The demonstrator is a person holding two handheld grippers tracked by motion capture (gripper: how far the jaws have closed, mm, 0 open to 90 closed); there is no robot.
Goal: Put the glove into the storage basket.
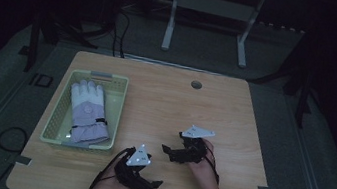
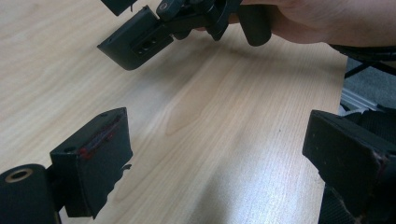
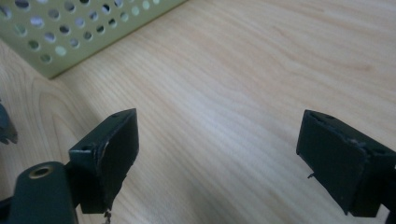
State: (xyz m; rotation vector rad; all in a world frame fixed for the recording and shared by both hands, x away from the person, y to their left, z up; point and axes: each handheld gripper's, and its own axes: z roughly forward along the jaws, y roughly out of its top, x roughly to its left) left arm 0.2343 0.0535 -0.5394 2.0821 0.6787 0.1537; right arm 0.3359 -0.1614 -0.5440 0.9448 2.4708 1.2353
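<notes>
A white and lilac glove point(image 1: 88, 112) lies flat in a pale green perforated basket point(image 1: 118, 112) on the left of the wooden table. My left gripper point(image 1: 155, 184) hovers near the table's front edge, open, nothing between its jaws point(image 2: 217, 158). My right gripper point(image 1: 167, 151) sits just right of it above the table's middle front, also open and empty point(image 3: 217, 154). In the left gripper view the right gripper's jaw and the hand point(image 2: 308, 21) holding it show at the top. A corner of the basket point(image 3: 84, 32) shows at the top left of the right gripper view.
The wooden table point(image 1: 170, 100) has a round cable grommet point(image 1: 196, 84) near its far edge. A white desk frame point(image 1: 210, 20) stands on the floor behind. Cables point(image 1: 11, 136) lie on the floor at the left. The room is dim.
</notes>
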